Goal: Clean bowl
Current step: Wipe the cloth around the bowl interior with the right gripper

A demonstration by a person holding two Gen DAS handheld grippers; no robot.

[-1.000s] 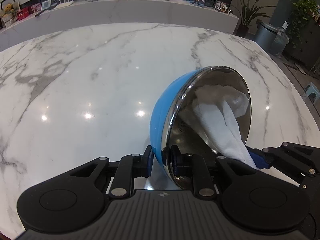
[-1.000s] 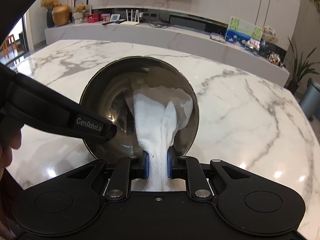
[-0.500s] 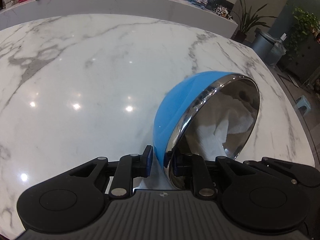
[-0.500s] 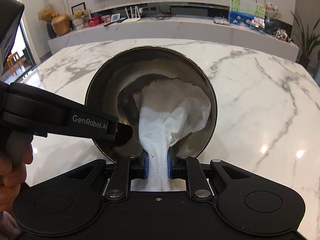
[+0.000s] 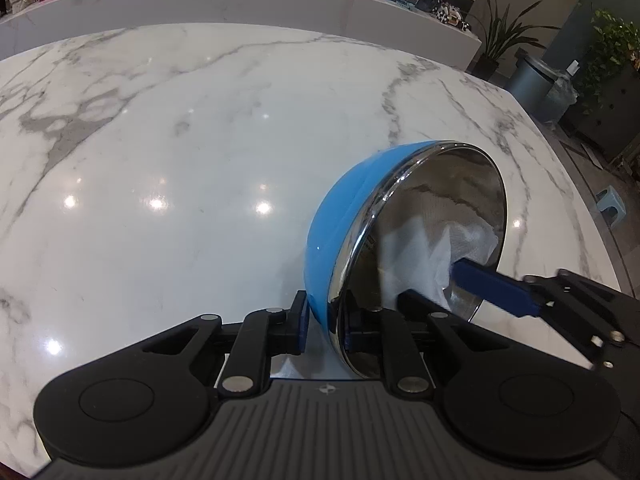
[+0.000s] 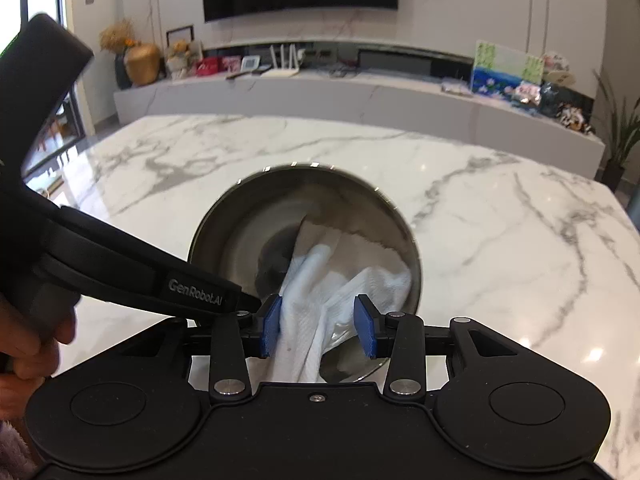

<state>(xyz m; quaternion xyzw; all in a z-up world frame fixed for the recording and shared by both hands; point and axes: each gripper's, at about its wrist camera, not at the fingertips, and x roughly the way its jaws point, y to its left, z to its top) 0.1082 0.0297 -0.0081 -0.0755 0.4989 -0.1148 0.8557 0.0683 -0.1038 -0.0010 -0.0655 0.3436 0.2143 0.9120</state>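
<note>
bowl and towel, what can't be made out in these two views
- Left wrist view: the steel inside of the blue bowl is mostly glare and reflections; cleanliness unclear.
- Right wrist view: the white paper towel covers the bowl's bottom.
- Right wrist view: the right gripper body cuts off the towel's lower end.

Both grippers are matte black, each with 2 round discs on a broad base, silver pivot screws on the linkage arms and blue ribbed pads [image 6: 273, 325]. The left gripper [image 6: 248, 304] carries white "GenRobot.AI" lettering along its finger.
</note>
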